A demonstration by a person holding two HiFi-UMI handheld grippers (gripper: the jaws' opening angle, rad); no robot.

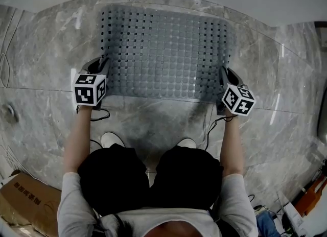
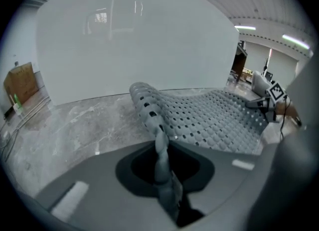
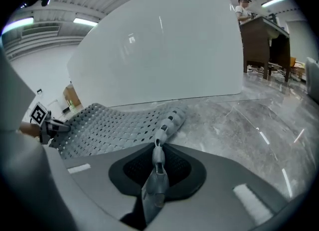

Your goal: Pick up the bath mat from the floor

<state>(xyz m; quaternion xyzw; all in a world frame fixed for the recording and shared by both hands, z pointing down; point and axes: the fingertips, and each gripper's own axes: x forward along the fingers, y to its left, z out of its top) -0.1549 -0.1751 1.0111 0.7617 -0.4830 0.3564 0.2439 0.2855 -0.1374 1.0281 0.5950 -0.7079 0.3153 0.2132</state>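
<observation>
Knees (image 1: pixel 148 180) bent low over the marble floor (image 1: pixel 153 121), the person crouches so both arms reach the grey perforated bath mat (image 1: pixel 163 52); the left gripper (image 1: pixel 103 67) is clamped on its near-left corner and the right gripper (image 1: pixel 224 75) on its near-right corner, the rubber edge pinched between each pair of jaws. Two corner holds, I'd judge, keep the floppy mat level; its near edge hangs raised, the far part lying on the floor.

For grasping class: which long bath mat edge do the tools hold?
The bath mat edge nearest the person: left tool and right tool pinch its ends; far edge free.
</observation>
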